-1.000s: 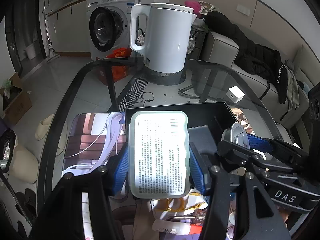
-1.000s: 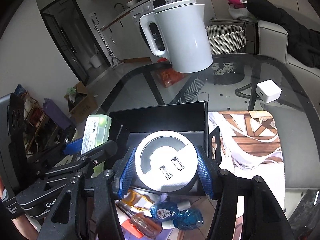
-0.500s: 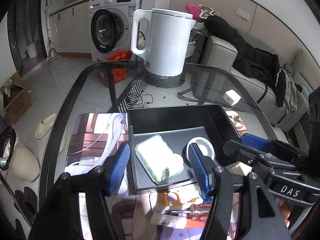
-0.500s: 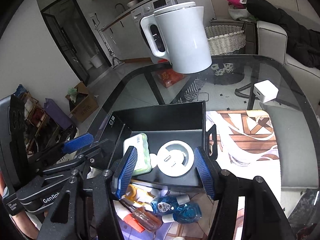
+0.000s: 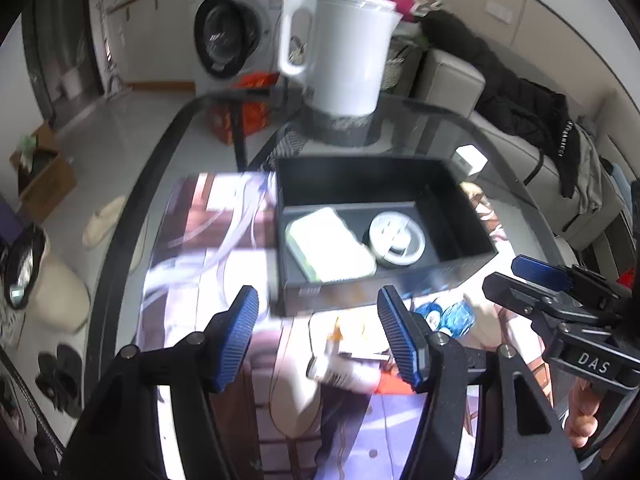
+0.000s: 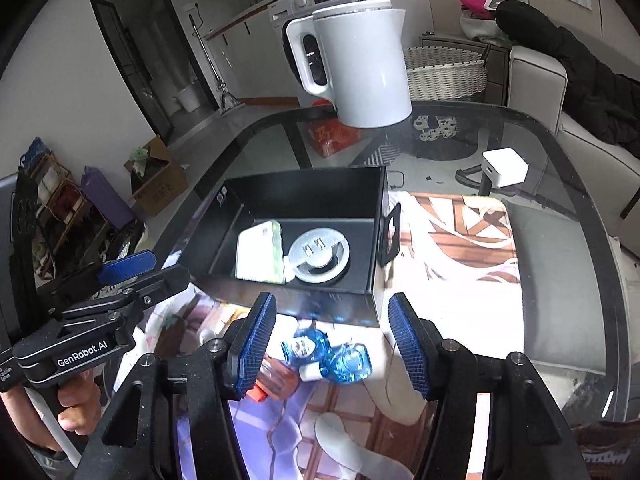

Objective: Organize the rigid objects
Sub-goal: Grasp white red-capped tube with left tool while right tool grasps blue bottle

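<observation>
A black open box [image 5: 384, 184] [image 6: 304, 188] stands on a printed mat on the glass table. Inside lie a pale green-white flat case [image 5: 330, 244] [image 6: 260, 252] and, touching it on the right, a round white puck with two slots [image 5: 396, 236] [image 6: 320, 256]. My left gripper [image 5: 318, 320] hangs open and empty in front of the box's near wall. My right gripper [image 6: 330, 328] is likewise open and empty, just before the box. Each gripper shows in the other's view, left gripper [image 6: 132, 272] and right gripper [image 5: 532, 280], with a hand on each handle.
Small bottles lie on the mat before the box: two blue ones [image 6: 328, 356] and an orange one [image 6: 276, 380]. A white kettle [image 6: 360, 64] stands at the table's far edge. A white charger cube [image 6: 504, 168] sits far right. The table's dark rim [image 6: 580, 184] curves around.
A second ago the left gripper held the green-white case and the right held the round puck over the box. Both let go; the items lie in the box and both grippers have drawn back.
</observation>
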